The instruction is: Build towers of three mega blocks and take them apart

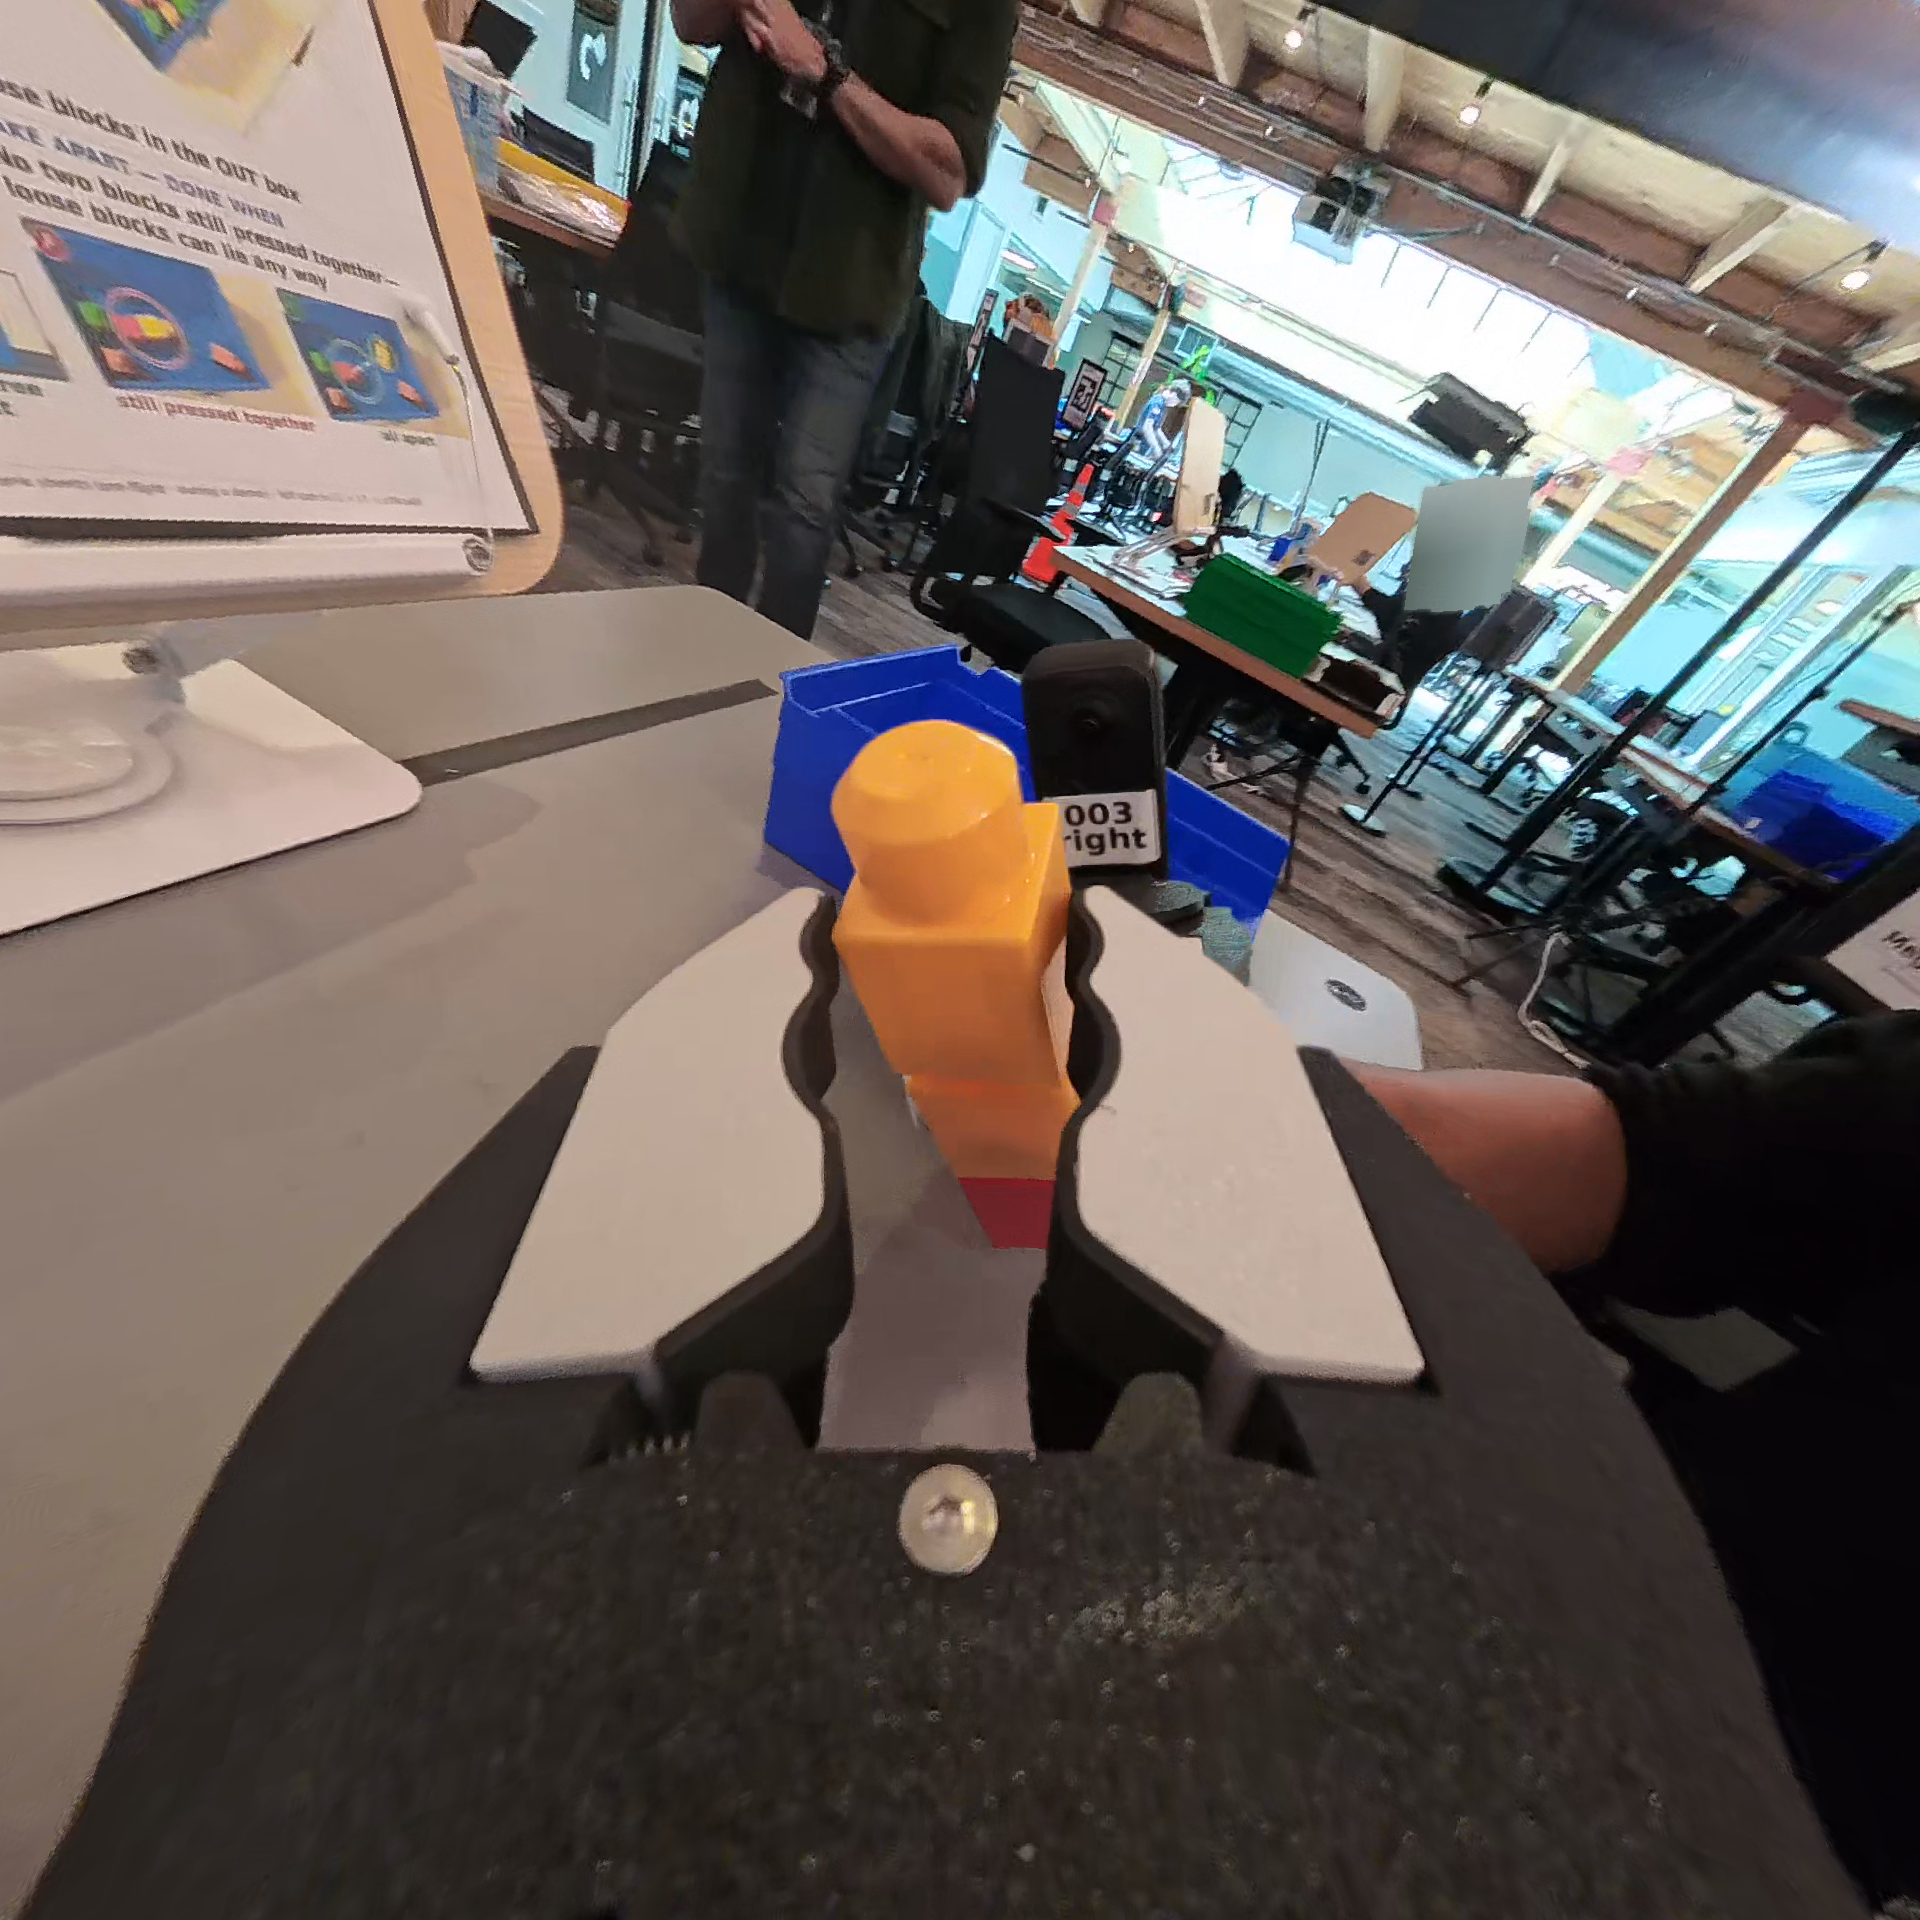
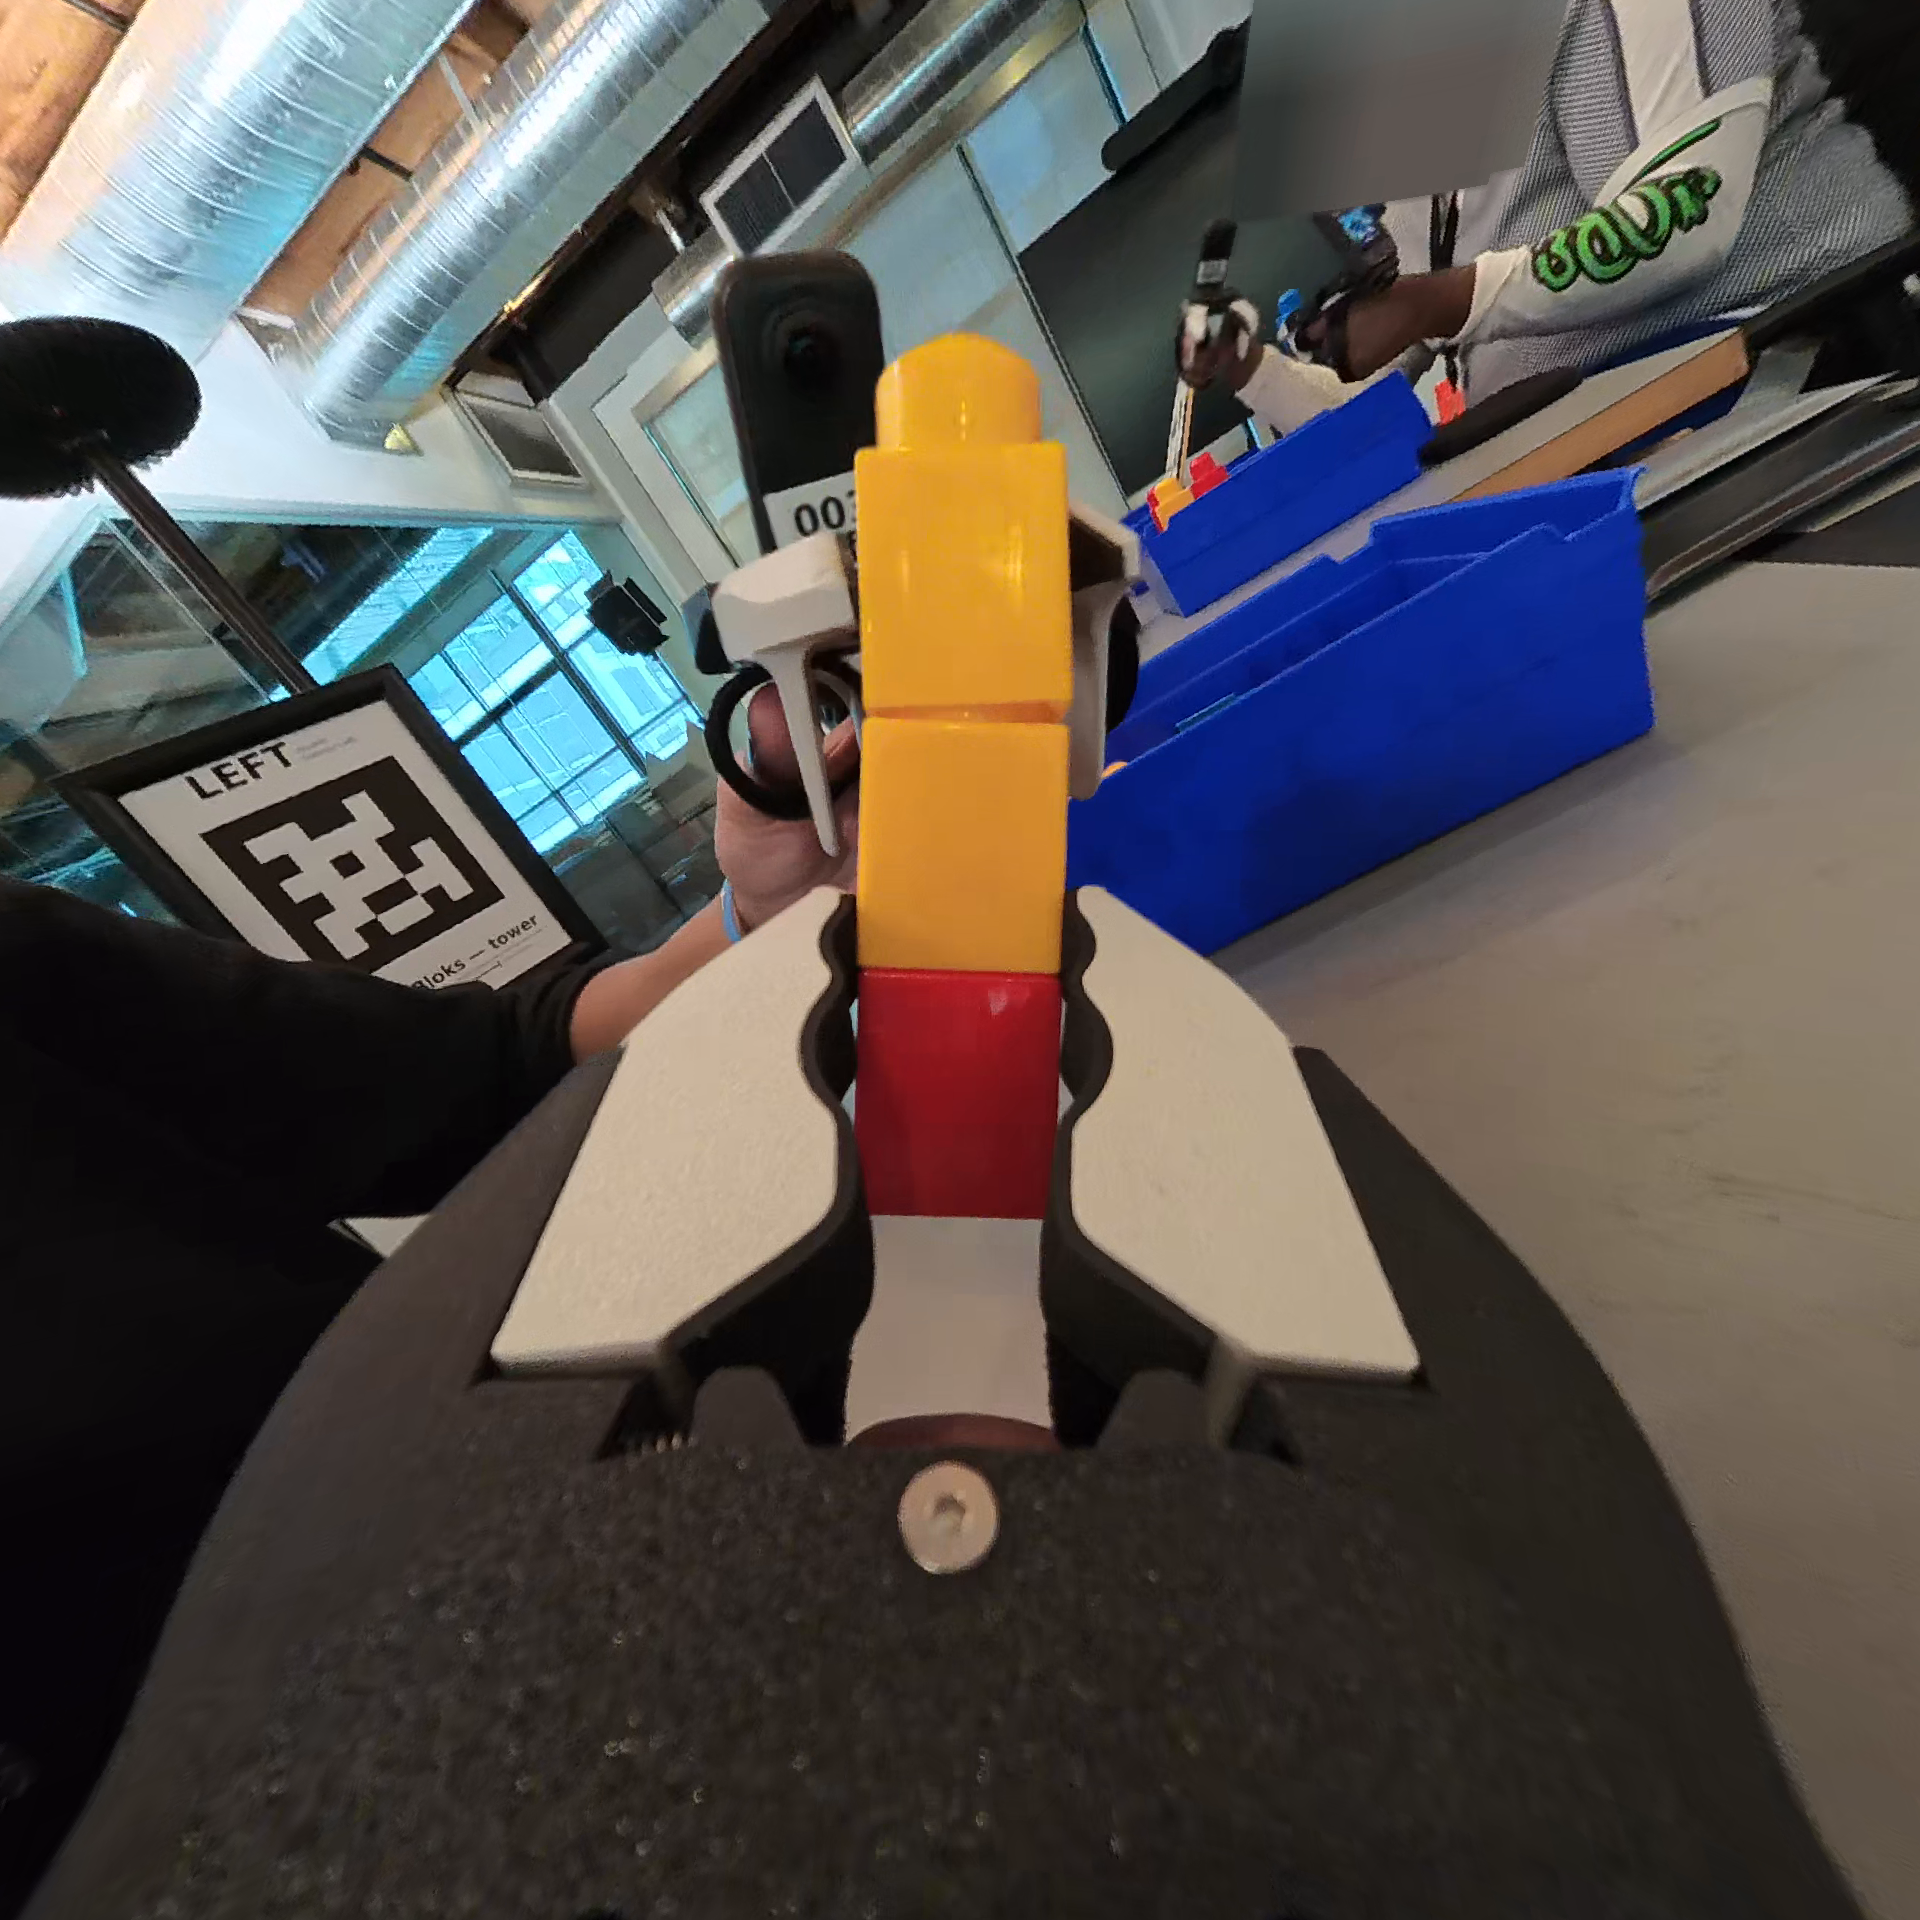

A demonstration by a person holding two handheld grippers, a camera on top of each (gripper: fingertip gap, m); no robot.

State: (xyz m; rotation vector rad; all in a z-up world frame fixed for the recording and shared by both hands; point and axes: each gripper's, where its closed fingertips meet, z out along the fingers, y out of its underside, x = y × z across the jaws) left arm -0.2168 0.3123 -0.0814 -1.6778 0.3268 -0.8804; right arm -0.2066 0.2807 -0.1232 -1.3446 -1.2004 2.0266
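A tower of three blocks is held in the air between both grippers: a yellow top block (image 2: 961,582), a yellow middle block (image 2: 961,842) and a red bottom block (image 2: 956,1091). My right gripper (image 2: 961,935) is shut on the red block, its fingertips reaching the middle block's lower edge. My left gripper (image 1: 951,935) is shut on the top yellow block (image 1: 951,966); it also shows in the right wrist view (image 2: 961,613), facing me. In the left wrist view the middle block (image 1: 997,1122) and a strip of the red block (image 1: 1008,1210) show below.
The grey table (image 1: 312,987) lies below. A blue bin (image 2: 1403,707) stands close behind the tower, also in the left wrist view (image 1: 883,707). An instruction board (image 1: 208,312) stands at left. A person (image 1: 821,208) stands beyond the table. Another blue bin (image 2: 1288,488) holds blocks farther back. Some 5 cm of space lies between my two pairs of fingers.
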